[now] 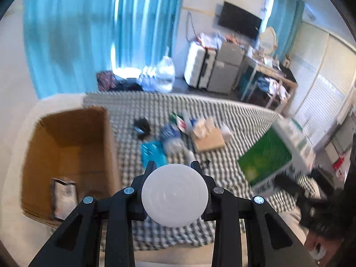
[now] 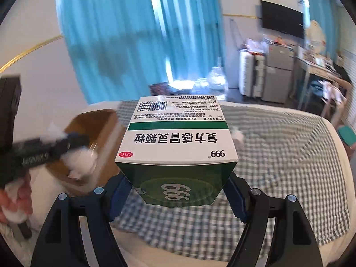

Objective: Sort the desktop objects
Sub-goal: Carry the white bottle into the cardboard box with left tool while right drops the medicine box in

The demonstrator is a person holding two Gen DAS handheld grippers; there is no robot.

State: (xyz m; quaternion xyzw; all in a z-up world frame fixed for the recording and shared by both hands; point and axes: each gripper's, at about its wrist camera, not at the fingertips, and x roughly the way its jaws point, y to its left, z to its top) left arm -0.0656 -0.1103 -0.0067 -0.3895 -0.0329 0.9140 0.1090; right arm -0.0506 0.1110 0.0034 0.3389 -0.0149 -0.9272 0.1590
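Note:
My left gripper is shut on a white round bottle, seen end-on, held above the checked cloth. My right gripper is shut on a green and white 999 medicine box, held in the air; the box also shows in the left wrist view. An open cardboard box stands at the left with a silver packet inside. The left gripper with the white bottle shows blurred over the cardboard box in the right wrist view.
A pile of loose items lies mid-cloth: a black object, a blue packet, bottles, a brown flat carton. Beyond the bed are blue curtains, suitcases and a desk.

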